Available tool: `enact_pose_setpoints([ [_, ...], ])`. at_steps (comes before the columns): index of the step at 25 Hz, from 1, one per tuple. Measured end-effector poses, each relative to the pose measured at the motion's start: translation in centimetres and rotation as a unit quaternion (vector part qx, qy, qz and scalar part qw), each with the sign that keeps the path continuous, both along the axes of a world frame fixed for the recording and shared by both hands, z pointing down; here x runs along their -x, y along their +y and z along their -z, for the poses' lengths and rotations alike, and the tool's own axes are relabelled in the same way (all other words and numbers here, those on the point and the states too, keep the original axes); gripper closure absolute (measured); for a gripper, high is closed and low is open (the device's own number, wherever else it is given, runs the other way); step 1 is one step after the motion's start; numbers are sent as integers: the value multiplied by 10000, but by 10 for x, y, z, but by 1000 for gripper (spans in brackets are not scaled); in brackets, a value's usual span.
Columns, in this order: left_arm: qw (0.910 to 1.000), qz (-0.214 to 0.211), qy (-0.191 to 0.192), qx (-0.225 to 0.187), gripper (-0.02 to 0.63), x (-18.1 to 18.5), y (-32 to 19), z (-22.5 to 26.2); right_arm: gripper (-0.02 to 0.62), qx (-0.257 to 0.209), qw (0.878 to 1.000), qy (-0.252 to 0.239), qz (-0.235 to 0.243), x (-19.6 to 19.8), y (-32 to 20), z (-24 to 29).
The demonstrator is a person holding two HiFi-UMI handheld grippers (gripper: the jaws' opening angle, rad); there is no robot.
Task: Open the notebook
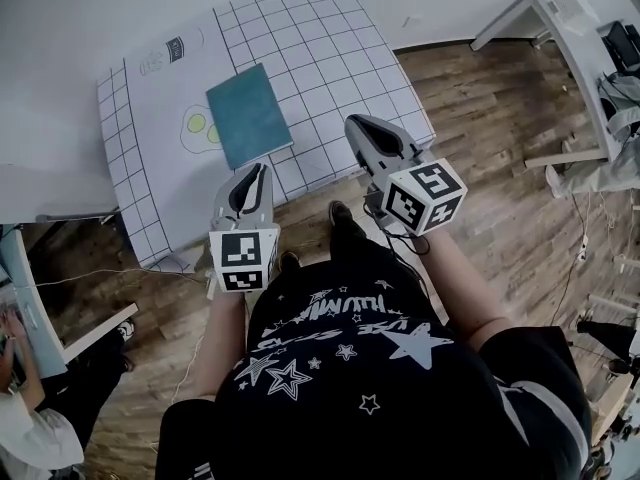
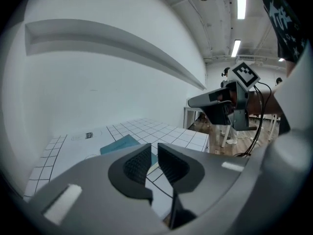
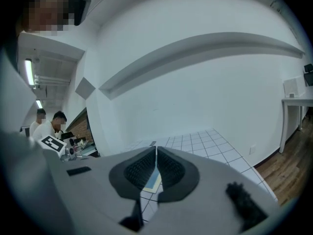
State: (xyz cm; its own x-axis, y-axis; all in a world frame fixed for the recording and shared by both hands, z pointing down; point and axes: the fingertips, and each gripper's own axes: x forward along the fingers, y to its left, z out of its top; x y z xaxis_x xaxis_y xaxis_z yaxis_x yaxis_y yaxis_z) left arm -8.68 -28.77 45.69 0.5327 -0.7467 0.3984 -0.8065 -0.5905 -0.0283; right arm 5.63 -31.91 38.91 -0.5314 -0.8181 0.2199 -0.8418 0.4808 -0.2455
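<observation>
A closed teal notebook (image 1: pixel 248 115) lies flat on the white grid-patterned table (image 1: pixel 330 48), and shows low in the left gripper view (image 2: pixel 120 145). My left gripper (image 1: pixel 258 171) hovers at the table's near edge, just short of the notebook's near end. A narrow gap stands between its pads (image 2: pixel 154 153), with nothing in it. To the notebook's right, over the near right corner of the table, my right gripper (image 1: pixel 353 124) is shut and empty (image 3: pixel 156 153). A sliver of the notebook (image 3: pixel 153 181) shows below its pads. The right gripper (image 2: pixel 215 102) also appears in the left gripper view.
A fried-egg drawing (image 1: pixel 197 123) sits on the table just left of the notebook. The table backs onto a white wall. A white desk (image 1: pixel 560 18) stands at the far right on the wood floor (image 1: pixel 480 118). A seated person (image 1: pixel 25 408) is at the lower left.
</observation>
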Motion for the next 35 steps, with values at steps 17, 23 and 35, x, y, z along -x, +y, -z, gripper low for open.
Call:
enact_pose_setpoints([
  [17,9519,432,-3026,201,383,-55,-60,-95,577,381,9971,-273,601,-87,-74,-31],
  [23,9313,1147,-3411,568,377,-49,-74,-114,577,475,9955,-420,710,-106,-91,-39],
  [35,8741,1216,-4666,585,417,-48,-75,-118,577,584,9933,-643,762,-114,-103,-50],
])
